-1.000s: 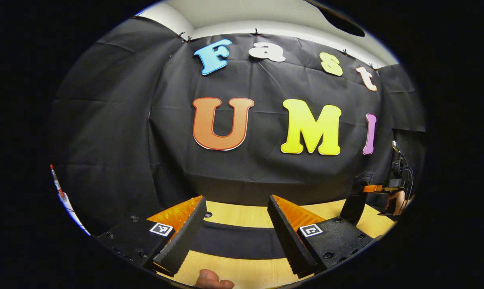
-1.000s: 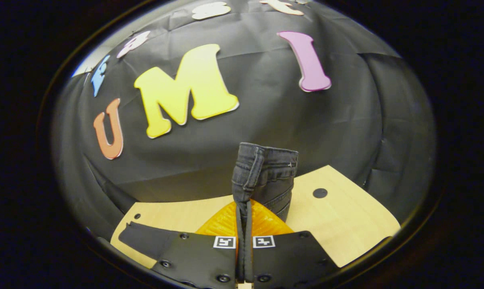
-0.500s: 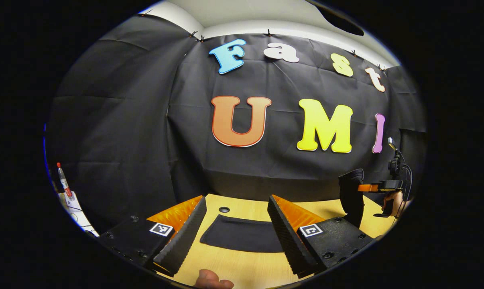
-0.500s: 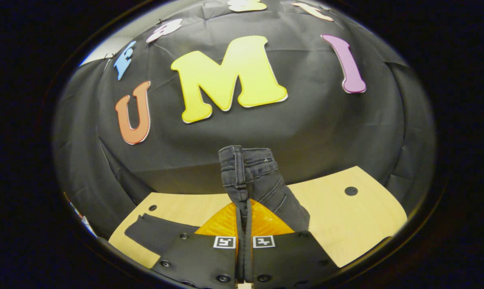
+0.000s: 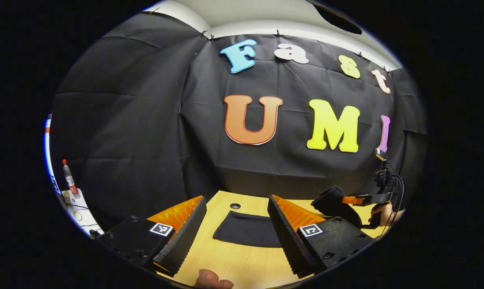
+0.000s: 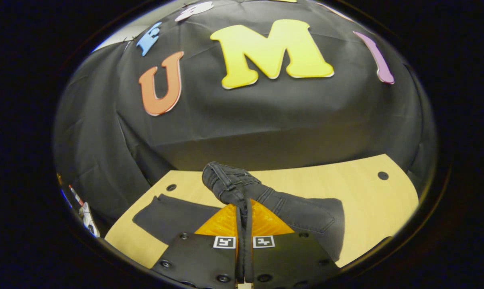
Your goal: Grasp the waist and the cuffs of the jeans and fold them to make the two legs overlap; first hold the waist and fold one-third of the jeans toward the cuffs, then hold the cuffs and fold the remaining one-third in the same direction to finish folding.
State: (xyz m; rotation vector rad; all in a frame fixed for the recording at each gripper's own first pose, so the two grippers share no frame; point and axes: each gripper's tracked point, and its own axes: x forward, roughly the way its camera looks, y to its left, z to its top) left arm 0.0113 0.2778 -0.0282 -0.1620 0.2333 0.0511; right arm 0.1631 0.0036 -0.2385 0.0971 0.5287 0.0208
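Note:
Dark grey jeans (image 6: 302, 212) lie on a light wooden table (image 6: 366, 200). My right gripper (image 6: 244, 204) is shut on the waistband (image 6: 228, 184), which it holds low over the table, bent over toward the cuffs. The cuff end (image 6: 169, 216) lies flat at the left. In the left gripper view the cuff end (image 5: 246, 235) lies flat between and beyond my left gripper (image 5: 236, 202), which is open, above the table and holding nothing. Far right there, the other gripper (image 5: 362, 199) holds the bunched waist (image 5: 332, 200), with a hand (image 5: 380, 212) behind it.
The table (image 5: 234, 261) has small round holes (image 5: 235, 206) near its back edge, close to the black cloth wall. A thumb (image 5: 210, 279) shows at the bottom edge. A red-capped bottle (image 5: 68, 178) stands on a stand beyond the table's left end.
My right gripper has carried the waistband down from upright and swung it toward the cuffs, so the jeans now drape low. My left gripper has stayed open and shifted its aim slightly left.

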